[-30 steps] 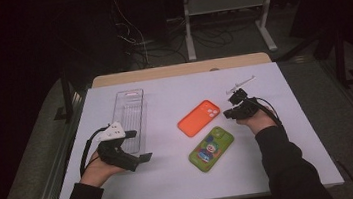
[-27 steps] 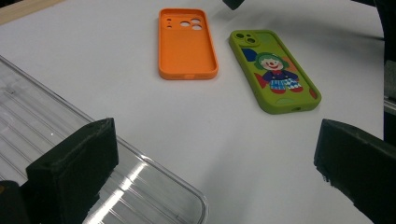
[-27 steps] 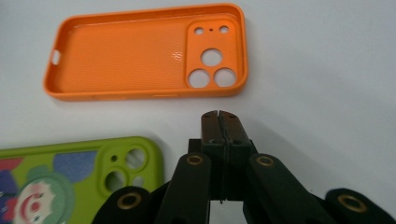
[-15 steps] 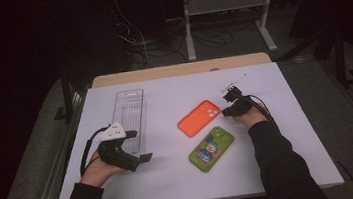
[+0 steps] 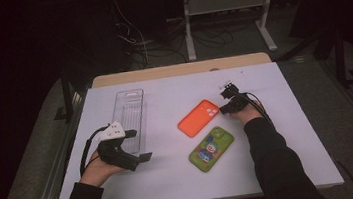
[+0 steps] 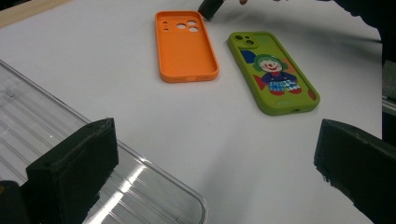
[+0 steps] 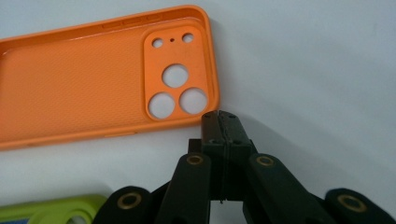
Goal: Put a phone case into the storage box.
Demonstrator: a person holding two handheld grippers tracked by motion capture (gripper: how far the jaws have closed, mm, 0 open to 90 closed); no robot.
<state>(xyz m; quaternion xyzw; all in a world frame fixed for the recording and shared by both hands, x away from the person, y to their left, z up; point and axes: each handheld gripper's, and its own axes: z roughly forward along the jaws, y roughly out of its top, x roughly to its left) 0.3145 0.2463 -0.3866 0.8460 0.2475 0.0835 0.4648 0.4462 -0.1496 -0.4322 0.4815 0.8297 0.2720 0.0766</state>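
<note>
I see the clear tray (image 5: 130, 116) near the worktop's left edge, nothing in it, my left gripper (image 6: 215, 163) resting wide apart over its near end. My right gripper (image 7: 219, 125) (jaws pressed together, gripping nothing) has slid down to the orange phone case (image 7: 93, 79) at mid-worktop, tips just beside its camera-hole corner; the green case (image 5: 212, 148) lies nearer me.

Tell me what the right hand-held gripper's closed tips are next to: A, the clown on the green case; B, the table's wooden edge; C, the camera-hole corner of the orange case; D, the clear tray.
C: the right hand-held gripper has its jaws pressed together right beside the camera-hole corner of the orange case.
</note>
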